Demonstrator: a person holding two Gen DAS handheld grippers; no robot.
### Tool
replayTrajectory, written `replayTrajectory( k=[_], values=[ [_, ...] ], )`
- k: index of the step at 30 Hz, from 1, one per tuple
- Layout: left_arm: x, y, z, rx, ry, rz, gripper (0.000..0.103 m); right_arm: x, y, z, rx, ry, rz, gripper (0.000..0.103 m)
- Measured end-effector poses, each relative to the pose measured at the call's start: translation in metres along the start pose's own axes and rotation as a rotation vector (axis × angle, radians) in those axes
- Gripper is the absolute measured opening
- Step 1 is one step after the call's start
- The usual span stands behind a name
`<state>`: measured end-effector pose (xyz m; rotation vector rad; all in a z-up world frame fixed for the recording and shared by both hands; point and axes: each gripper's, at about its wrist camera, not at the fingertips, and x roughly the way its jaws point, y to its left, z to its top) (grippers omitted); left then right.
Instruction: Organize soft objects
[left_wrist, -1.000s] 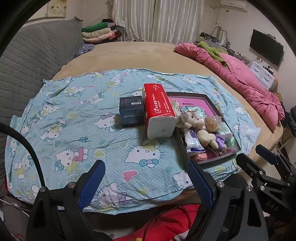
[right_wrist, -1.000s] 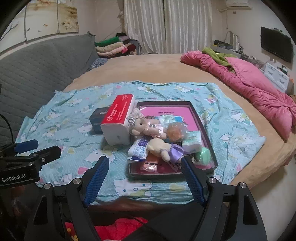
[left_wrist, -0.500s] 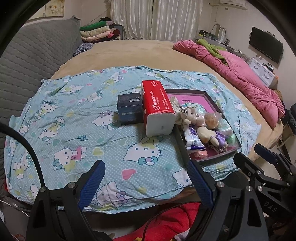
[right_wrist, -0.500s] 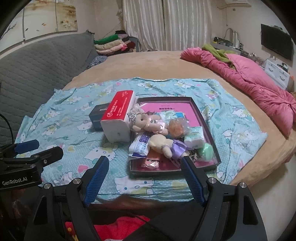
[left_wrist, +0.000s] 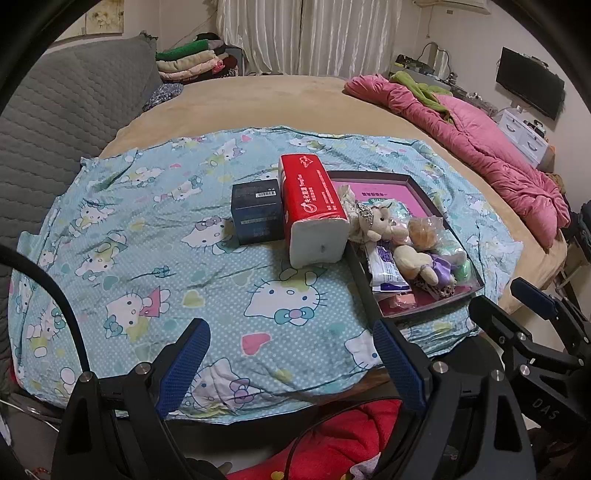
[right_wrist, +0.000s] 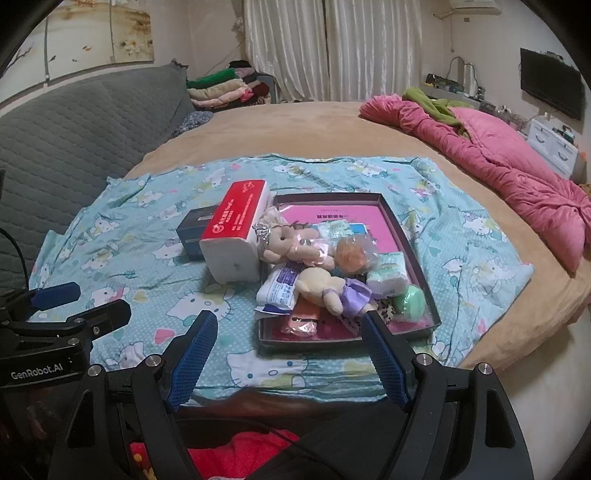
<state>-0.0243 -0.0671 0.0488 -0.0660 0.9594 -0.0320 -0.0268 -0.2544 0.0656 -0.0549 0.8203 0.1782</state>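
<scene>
On the left, the grey quilted headboard (left_wrist: 55, 122) borders a round bed with a tan cover (left_wrist: 258, 99), over which a light blue cartoon-cat printed sheet (left_wrist: 147, 229) is spread. On that sheet, from left to right, stand one dark blue cardboard box (left_wrist: 256, 214), one red-and-white soft tissue pack (left_wrist: 314, 206) touching it, and one shallow dark-rimmed tray with a pink floor (left_wrist: 424, 192) just beside the pack.

In the tray lie two beige plush dolls: one with a small silver crown (right_wrist: 286, 240) leaning against the tissue pack, and one in a purple skirt (right_wrist: 332, 286) nearer the front. Around them are one white-and-purple wrapped packet (right_wrist: 279, 286), one orange ball in clear wrap (right_wrist: 352, 254), one pale green-and-white soft packet (right_wrist: 388, 273), one round mint green item (right_wrist: 410, 299) and one peach-coloured flat item (right_wrist: 301, 321). What lies under the dolls is hidden, and a leopard-patterned scrap at the tray's front cannot be made out.

The left gripper (left_wrist: 291, 354), released and empty, hangs over the sheet's near edge, with the box and tissue pack well ahead and the tray ahead to its right. The right gripper (right_wrist: 288, 343), also released and empty, hovers near the tray's front rim, the pile straight ahead between its blue fingertips (right_wrist: 194, 350).

At far right one crumpled pink quilt (right_wrist: 498, 162) lies along the bed's edge, partly cut off.
</scene>
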Motion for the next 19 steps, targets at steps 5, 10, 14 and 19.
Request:
replayTrajectory(
  k=[5,10,14,19],
  values=[
    [0.001,0.001,0.0,-0.003,0.002,-0.002,0.09,0.002,-0.001,0.0,-0.002,0.005,-0.002,0.081],
    [0.006,0.001,-0.002,-0.003,0.015,-0.002,0.09,0.003,-0.001,0.0,-0.005,0.008,-0.003,0.081],
    [0.012,0.0,-0.003,-0.004,0.023,-0.001,0.09,0.006,0.0,-0.001,-0.014,0.013,-0.003,0.081],
    [0.017,0.002,-0.005,-0.007,0.014,-0.005,0.09,0.013,-0.001,-0.002,-0.014,0.022,-0.004,0.081]
  ],
)
